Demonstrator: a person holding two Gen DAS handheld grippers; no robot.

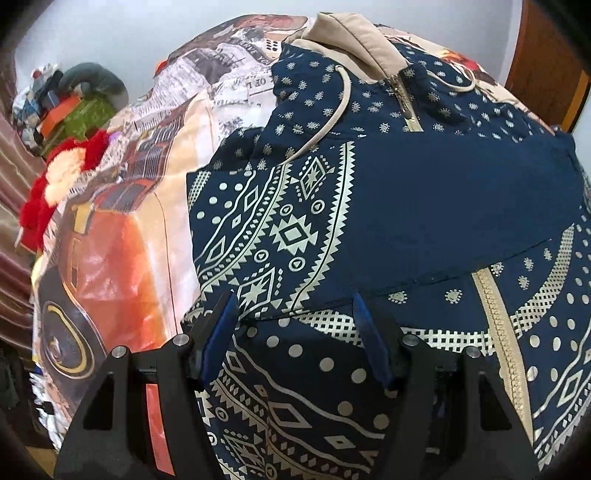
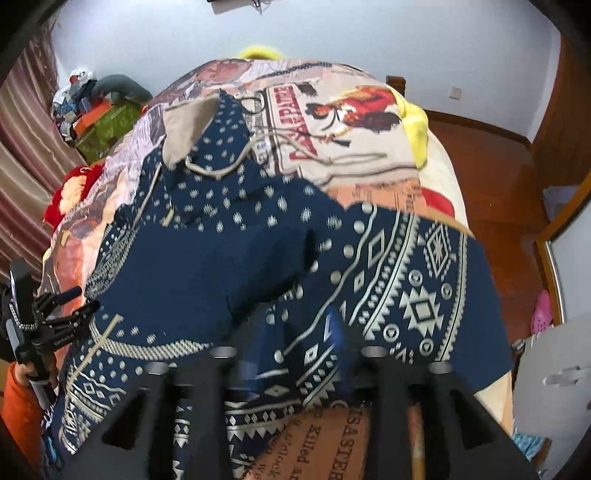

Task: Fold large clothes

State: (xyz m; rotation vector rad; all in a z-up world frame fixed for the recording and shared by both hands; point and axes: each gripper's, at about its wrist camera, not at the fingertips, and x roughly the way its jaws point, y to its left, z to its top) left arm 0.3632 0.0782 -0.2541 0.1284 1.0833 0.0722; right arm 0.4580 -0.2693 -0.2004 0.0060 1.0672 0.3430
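Left wrist | left gripper (image 1: 293, 314) jaws wide over jacket (image 1: 406, 206) | right gripper (image 2: 295, 332) jaws unclear, blurred, fabric between

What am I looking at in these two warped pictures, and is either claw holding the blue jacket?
No robot here: a person carries a handheld two-finger gripper in each hand, each with a fisheye camera looking along its fingers, which explains the bulging picture. The left wrist view shows the left gripper, its blue-padded fingers spread open above the jacket, gripping nothing. The right wrist view shows the right gripper with navy cloth bunched between its fingers, so it seems shut on the jacket, though blur makes that unsure. That view also catches the left gripper at its left edge. The jacket, navy with pale patterns, a beige hood and zipper, lies on a bed with a printed bedspread.
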